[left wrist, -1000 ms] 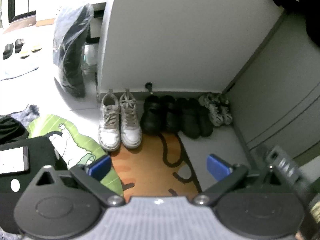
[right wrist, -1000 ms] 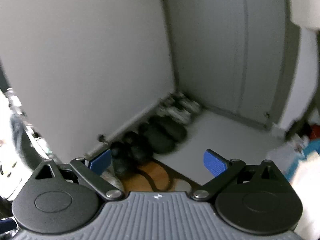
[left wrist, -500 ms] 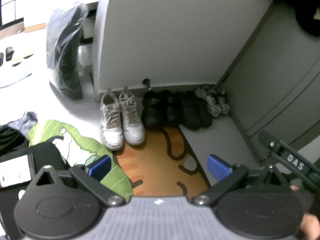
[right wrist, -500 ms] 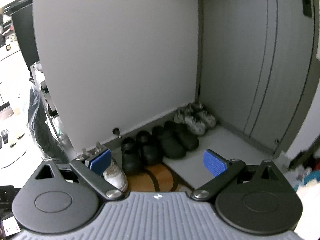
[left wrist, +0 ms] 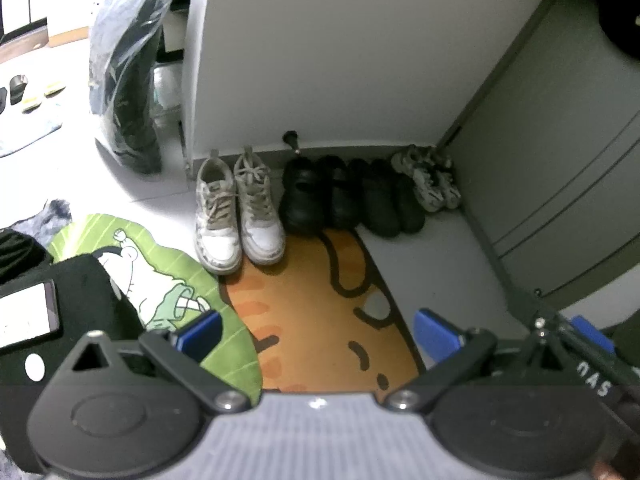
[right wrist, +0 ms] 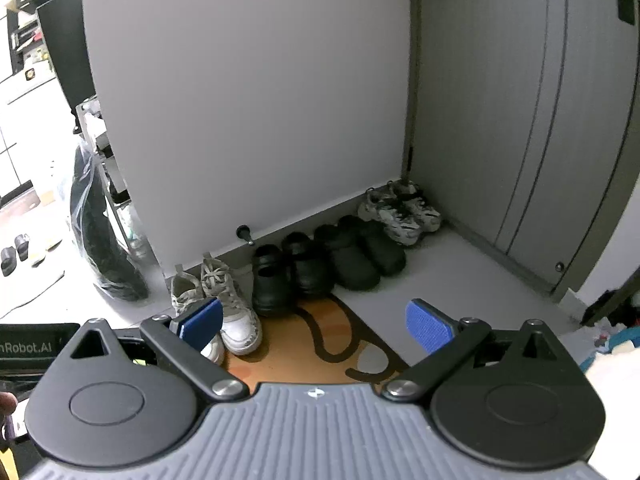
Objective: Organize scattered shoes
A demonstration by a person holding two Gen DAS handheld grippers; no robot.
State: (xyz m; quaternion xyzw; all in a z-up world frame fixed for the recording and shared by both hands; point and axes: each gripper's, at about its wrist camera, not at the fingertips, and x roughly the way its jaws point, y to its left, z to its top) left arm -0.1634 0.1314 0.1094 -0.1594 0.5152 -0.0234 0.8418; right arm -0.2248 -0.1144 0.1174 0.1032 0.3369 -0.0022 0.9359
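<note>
A row of shoes stands along the base of a white wall. From left: a pair of white sneakers (left wrist: 238, 210) (right wrist: 232, 304), black clogs (left wrist: 316, 194) (right wrist: 288, 272), a second pair of black clogs (left wrist: 390, 200) (right wrist: 360, 254), and grey patterned sneakers (left wrist: 430, 178) (right wrist: 400, 210) in the corner. My left gripper (left wrist: 318, 334) is open and empty, well back from the row above an orange mat (left wrist: 320, 312). The right gripper (right wrist: 314, 322) also hangs open and empty, short of the shoes.
A green cartoon mat (left wrist: 160, 280) lies left of the orange mat (right wrist: 320, 344). A phone (left wrist: 24, 316) rests on dark cloth at the left. A plastic-wrapped dark bundle (left wrist: 128, 80) leans by the wall's end. Grey cabinet doors (right wrist: 520, 120) close off the right side. Slippers (left wrist: 18, 86) lie far left.
Both grippers have pulled back and the right one swung left, bringing the whole shoe row into its view. The shoes have not moved. Both stay open.
</note>
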